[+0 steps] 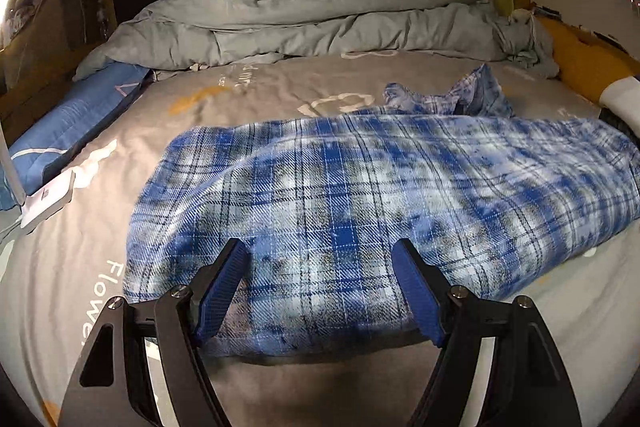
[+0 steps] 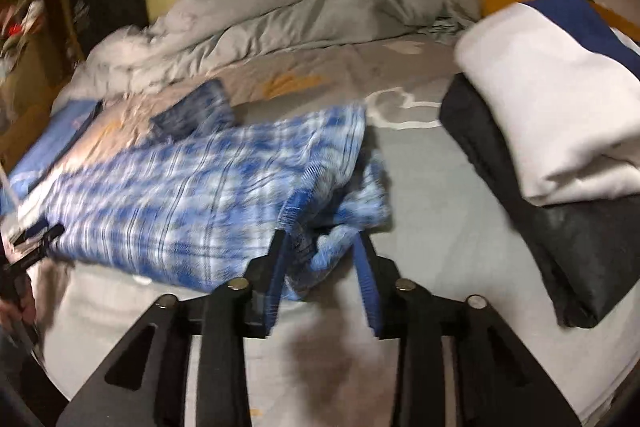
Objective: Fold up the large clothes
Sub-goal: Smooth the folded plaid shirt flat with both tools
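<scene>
Left tongs (image 1: 320, 255) spread wide over soft blue plaid shirt (image 1: 360, 187), right tongs (image 2: 322, 237) part-open, bunched hem between, grip unclear

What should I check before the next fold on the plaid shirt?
1. Left gripper open, fingers apart over the plaid shirt's near edge: ok.
2. Right gripper clear of the cloth: not ok, a bunched corner sits between its fingers.
3. Whether the right fingers press that corner: cannot tell, blurred.
4. Shirt lying flat: not ok, right end bunched, one flap sticking up.
5. Folded white and dark stack apart from the shirt: ok.
</scene>
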`<state>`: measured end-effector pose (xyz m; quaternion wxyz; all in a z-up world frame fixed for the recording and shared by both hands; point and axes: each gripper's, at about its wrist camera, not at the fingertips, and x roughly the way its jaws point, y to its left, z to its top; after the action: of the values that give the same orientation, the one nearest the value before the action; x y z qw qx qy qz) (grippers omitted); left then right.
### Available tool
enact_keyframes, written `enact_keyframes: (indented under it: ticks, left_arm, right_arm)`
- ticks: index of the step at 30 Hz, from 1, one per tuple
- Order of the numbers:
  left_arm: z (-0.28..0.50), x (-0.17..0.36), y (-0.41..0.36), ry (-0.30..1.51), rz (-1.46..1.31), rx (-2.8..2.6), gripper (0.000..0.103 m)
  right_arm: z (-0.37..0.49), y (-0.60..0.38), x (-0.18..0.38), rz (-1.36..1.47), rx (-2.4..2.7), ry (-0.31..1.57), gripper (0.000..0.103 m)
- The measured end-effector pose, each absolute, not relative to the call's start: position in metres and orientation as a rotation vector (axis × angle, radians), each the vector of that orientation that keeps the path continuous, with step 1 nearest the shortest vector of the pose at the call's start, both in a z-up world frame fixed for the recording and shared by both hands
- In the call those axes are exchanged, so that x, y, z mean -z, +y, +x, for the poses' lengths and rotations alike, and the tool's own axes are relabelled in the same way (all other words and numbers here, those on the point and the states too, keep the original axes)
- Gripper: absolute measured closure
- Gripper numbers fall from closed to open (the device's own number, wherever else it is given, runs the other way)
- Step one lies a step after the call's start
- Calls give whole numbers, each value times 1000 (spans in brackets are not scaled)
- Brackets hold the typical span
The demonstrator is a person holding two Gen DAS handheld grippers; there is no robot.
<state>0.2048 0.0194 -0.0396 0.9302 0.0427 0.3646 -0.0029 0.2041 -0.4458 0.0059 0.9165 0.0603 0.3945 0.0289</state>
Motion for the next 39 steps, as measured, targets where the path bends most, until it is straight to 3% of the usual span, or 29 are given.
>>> enact_keyframes:
  ticks: [10,14,21,39]
  left_arm:
    - [204,45,13,744,110,6,26]
    - [204,47,14,747,102,9,26]
    - [204,48,12,746,118,4,26]
    - [208,53,11,760,123,3,26]
  right_arm:
    - [209,-438,11,83,-52,879,70]
    - [202,-453,-4,147,-12,787,70]
    - [204,-471,-9,260,-16,753,88]
    - [214,-437,8,122,-97,847,87]
